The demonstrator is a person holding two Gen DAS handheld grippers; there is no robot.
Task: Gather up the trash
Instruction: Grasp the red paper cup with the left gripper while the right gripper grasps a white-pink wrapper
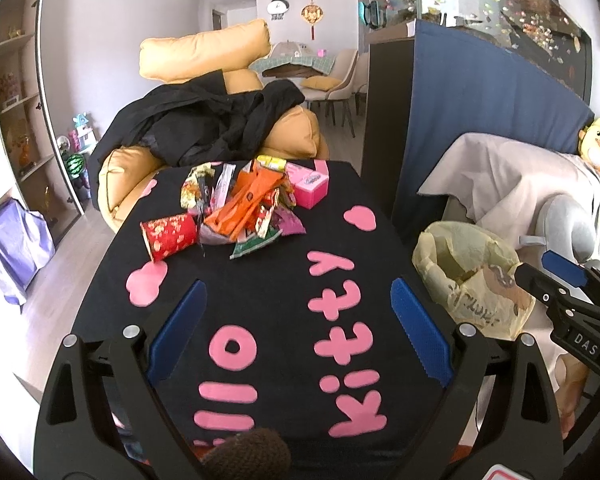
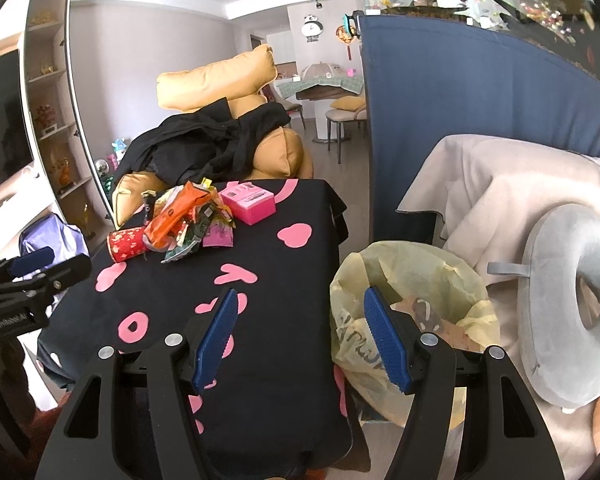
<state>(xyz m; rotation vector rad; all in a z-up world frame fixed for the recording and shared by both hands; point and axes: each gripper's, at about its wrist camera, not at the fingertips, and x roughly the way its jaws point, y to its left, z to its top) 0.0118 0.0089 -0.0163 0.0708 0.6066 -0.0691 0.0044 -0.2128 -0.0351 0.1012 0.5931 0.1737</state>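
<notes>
Here: black cloth (image 1: 284, 292) reads "Kitty"; right tool (image 2: 298, 336) marked "DAS".

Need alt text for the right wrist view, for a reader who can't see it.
The open, empty right gripper hovers over the near edge of a black tablecloth with pink lettering, beside a bin lined with a yellow bag. A pile of wrappers, a red paper cup on its side and a pink box lie at the far end.
</notes>
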